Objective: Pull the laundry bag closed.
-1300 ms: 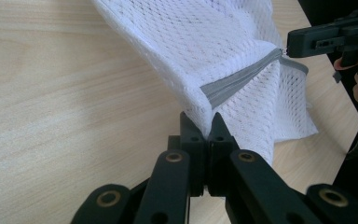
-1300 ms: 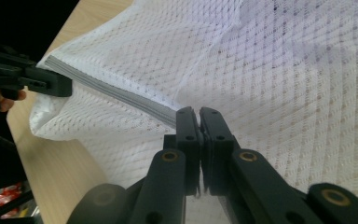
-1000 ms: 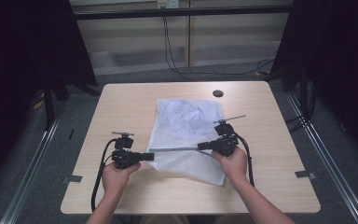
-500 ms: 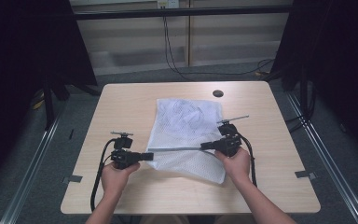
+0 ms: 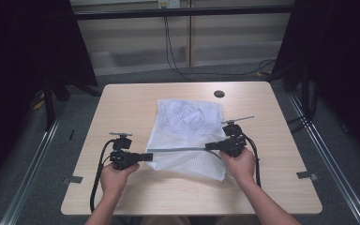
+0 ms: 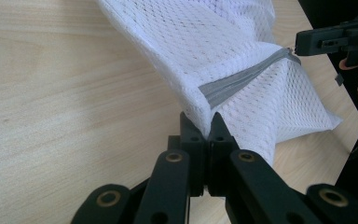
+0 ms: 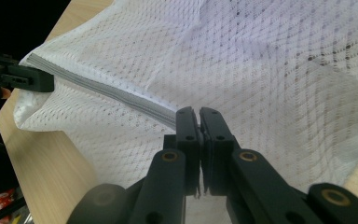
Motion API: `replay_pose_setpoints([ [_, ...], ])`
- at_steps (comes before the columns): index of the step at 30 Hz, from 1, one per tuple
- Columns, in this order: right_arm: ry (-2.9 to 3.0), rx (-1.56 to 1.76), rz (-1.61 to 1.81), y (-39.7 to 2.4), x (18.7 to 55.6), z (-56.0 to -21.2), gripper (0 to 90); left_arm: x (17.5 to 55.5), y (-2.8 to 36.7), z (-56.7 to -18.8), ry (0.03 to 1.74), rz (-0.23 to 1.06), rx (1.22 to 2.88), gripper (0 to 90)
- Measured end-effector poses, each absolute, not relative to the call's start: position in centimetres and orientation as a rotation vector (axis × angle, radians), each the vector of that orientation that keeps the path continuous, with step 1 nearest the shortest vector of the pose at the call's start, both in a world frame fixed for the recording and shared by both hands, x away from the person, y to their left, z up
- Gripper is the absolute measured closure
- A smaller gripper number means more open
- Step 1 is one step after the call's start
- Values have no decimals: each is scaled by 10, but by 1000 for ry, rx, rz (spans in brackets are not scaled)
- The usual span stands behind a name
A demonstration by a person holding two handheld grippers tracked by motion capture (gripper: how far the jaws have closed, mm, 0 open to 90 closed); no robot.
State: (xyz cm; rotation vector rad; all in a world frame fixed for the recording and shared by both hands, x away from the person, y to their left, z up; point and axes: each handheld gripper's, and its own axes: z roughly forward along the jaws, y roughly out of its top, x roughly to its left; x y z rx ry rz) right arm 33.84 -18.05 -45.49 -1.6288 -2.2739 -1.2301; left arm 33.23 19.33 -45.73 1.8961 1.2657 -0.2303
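On the near half of the table [image 5: 122, 101] lies a white mesh bag [image 5: 187, 129], its grey zipper strip [image 5: 176, 150] stretched taut left-to-right between both tools. Left gripper [image 5: 143, 157] is clamped tight on the zipper's left end and bag corner; right gripper [image 5: 209, 146] is pinched closed on the right end (jaws fully together in both gripper views). Long axis of the zipper runs straight from one gripper to the other, with the bag body spreading away from the person beyond it. Each hand sits equally close to its own end, so neither has the advantage for the next pull.
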Motion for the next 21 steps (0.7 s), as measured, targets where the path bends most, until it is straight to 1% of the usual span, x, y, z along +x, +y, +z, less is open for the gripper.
replay_pose_setpoints([
  [21,-2294,-1654,-1208,-188,339,-455,872,332,195,-457,1281,-218,1892,893],
])
